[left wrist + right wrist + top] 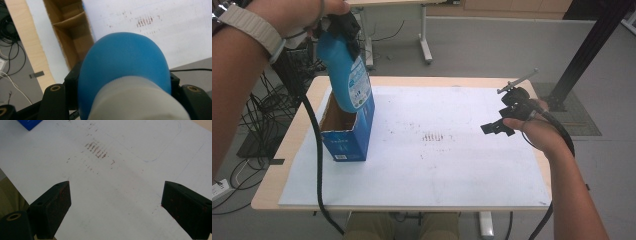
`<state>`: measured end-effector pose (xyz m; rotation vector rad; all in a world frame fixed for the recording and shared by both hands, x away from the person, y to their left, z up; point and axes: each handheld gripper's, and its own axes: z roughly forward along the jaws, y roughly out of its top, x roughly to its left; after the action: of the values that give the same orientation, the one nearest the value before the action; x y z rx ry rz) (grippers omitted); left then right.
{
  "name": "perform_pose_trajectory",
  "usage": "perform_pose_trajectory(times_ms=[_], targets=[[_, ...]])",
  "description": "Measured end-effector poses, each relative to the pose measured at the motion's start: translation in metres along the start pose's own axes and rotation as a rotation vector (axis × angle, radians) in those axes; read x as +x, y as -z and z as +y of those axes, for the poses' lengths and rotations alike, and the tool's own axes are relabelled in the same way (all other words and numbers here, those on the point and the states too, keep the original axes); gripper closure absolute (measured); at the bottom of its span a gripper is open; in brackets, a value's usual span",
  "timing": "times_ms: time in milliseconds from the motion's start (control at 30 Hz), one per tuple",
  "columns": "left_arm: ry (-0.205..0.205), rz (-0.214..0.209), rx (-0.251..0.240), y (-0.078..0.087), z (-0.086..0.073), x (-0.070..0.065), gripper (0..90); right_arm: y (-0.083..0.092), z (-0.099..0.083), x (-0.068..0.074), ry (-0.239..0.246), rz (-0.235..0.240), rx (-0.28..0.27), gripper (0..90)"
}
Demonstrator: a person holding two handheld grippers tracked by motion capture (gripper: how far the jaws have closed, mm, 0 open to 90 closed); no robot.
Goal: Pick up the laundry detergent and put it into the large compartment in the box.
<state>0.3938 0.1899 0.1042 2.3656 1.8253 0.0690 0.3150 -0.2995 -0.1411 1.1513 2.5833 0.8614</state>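
A blue plastic bottle (pixel 346 75) with a printed label hangs bottom-down over the open top of a blue cardboard box (pixel 347 135) at the table's left. My left gripper (pixel 341 25) is shut on the bottle's upper end, held high at the top left. In the left gripper view the bottle (pixel 125 65) bulges between the jaws, with the box's brown inside (pixel 71 32) below it. My right gripper (pixel 498 128) hovers open over the right side of the white sheet, nothing between its jaws. In the right gripper view its fingers (pixel 53 205) stand wide apart above the sheet.
A white sheet (pixel 437 160) with a brown smudge (pixel 433 136) at its middle covers most of the wooden table (pixel 289 145). Cables lie on the floor at the left. A black frame post (pixel 584 50) stands at the far right.
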Motion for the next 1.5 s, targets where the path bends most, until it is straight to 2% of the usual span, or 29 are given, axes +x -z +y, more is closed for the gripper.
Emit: perform_pose_trajectory(times_ms=[67,300,400,633,900,1000,1500], targets=[[0.029,-0.002,-0.011,0.001,-0.002,0.01,38.6,-0.001,0.0,0.0,0.003,0.001,-0.001,8.9],[0.07,0.019,-0.007,-0.006,-0.002,0.027,38.6,-0.003,-0.001,-0.002,-0.001,0.004,-0.002,8.9],[0.118,0.027,-0.001,-0.012,-0.001,0.039,38.6,-0.003,-0.002,-0.002,-0.002,0.004,0.0,8.9],[0.174,0.035,0.008,-0.025,0.001,0.053,38.6,-0.004,-0.003,-0.003,-0.007,0.003,0.0,8.9],[0.193,0.045,0.017,-0.04,0.005,0.06,38.5,-0.008,-0.004,-0.005,-0.012,0.009,0.0,8.9],[0.193,0.056,0.016,-0.048,0.007,0.06,38.6,-0.012,-0.004,-0.006,-0.014,0.013,0.002,8.9],[0.212,0.051,0.016,-0.095,0.01,0.075,38.5,-0.016,-0.005,-0.009,-0.023,0.015,0.008,8.9]])
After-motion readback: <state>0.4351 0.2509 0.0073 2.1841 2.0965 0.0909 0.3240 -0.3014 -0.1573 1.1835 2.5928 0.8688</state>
